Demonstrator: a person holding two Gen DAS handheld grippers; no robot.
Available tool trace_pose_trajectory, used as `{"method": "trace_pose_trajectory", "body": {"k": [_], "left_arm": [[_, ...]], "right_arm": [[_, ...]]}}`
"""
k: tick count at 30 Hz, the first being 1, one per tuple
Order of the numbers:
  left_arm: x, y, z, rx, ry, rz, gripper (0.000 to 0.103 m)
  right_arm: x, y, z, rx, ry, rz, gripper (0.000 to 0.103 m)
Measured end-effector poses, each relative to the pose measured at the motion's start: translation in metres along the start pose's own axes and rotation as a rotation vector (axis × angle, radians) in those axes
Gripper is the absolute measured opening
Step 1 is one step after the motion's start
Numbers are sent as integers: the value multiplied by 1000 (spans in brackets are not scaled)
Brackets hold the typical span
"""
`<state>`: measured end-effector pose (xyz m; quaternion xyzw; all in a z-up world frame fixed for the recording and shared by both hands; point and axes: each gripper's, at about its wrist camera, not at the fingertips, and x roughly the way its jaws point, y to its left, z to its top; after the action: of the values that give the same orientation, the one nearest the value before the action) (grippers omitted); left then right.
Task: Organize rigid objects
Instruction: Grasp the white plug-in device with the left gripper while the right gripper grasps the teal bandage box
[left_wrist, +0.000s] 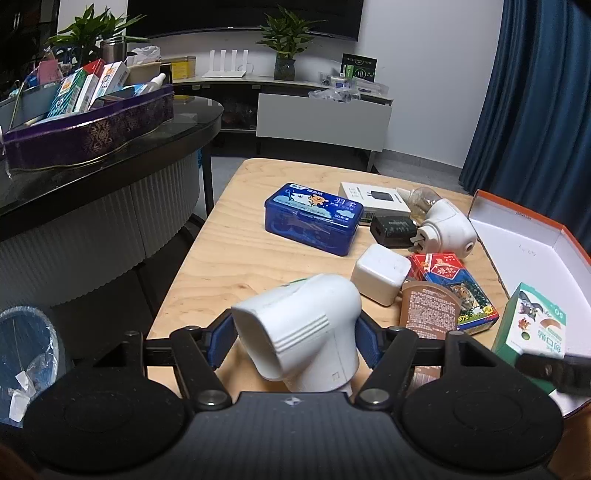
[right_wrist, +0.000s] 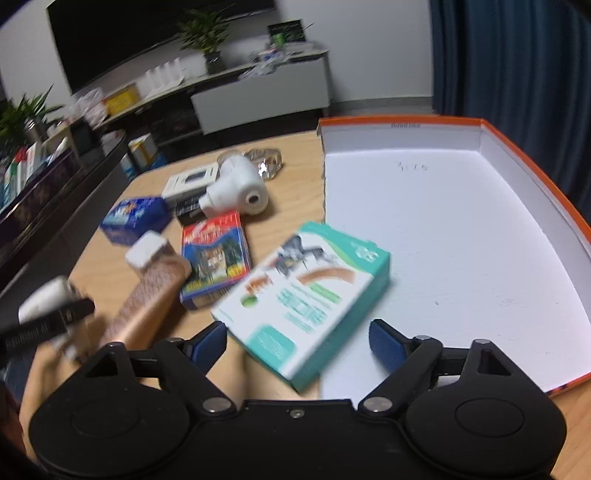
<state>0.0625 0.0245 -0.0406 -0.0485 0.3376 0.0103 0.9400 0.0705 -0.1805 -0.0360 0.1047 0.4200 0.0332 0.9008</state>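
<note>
Over the near desk (left_wrist: 207, 258), left tool (left_wrist: 295, 341) clamps the white plug-in device (left_wrist: 299, 332); right tool (right_wrist: 297, 339) gapes wide beside the green carton (right_wrist: 306, 295), which should slide fully inside the orange box (right_wrist: 535, 177).

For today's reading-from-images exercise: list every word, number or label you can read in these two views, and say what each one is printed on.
"975" – on the red and blue card box, near its lower edge.
"50" – on the blue tin, lid corner; its large Chinese characters are not clear enough to quote.
Green and white box: blurred, unreadable.
Brown tube: print too small.
Orange-rimmed box: rim print and inside scribble illegible.
</note>
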Motion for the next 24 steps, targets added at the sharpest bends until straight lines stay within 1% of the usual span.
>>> {"method": "trace_pose_trajectory", "body": {"k": [1,2,3,4,6,7,9,10,11,13,14,16,17,19,20,22,23,24], "left_arm": [[0,1,0,-6,-2,-4,67],[-1,1,1,-10,-3,-7,67],[-2,1,1,-13,-6,-11,67],[-2,1,1,-15,-10,-14,67],[-2,1,2,-16,-10,-18,67],[-2,0,1,-15,-10,-21,67],[-2,-1,1,-12,-9,-27,67],[-3,-1,1,-10,-12,-28,67],[-3,-1,1,-8,-14,-27,67],[-3,0,1,-12,-14,-27,67],[-3,0,1,-15,-14,-27,67],[-3,1,1,-15,-16,-26,67],[-3,1,1,-14,-16,-26,67],[-3,0,0,-13,-17,-30,67],[-3,0,0,-10,-18,-31,67],[-4,0,0,-6,-21,-30,67],[-4,0,0,-4,-23,-27,67],[-5,0,0,-4,-24,-25,67]], "right_arm": [[0,-6,-1,-9,25,17,94],[-3,-9,-3,-31,18,23,93],[-6,-12,-4,-38,22,10,93],[-11,-15,-4,-17,18,21,93],[-20,-21,-1,49,-13,92,98],[-21,-18,3,61,-19,92,99],[-15,-10,13,44,-7,41,99],[-9,-8,18,62,9,4,99],[-3,-8,22,108,27,-21,100],[7,-10,28,210,39,-30,100],[11,-8,31,238,34,-38,100],[19,-1,36,254,35,-76,100],[23,3,39,256,43,-92,101],[34,8,41,219,72,-127,103],[35,14,40,167,64,-147,102],[38,18,37,64,65,-153,102],[38,18,34,29,62,-150,100],[36,17,32,2,46,-156,90]]}}
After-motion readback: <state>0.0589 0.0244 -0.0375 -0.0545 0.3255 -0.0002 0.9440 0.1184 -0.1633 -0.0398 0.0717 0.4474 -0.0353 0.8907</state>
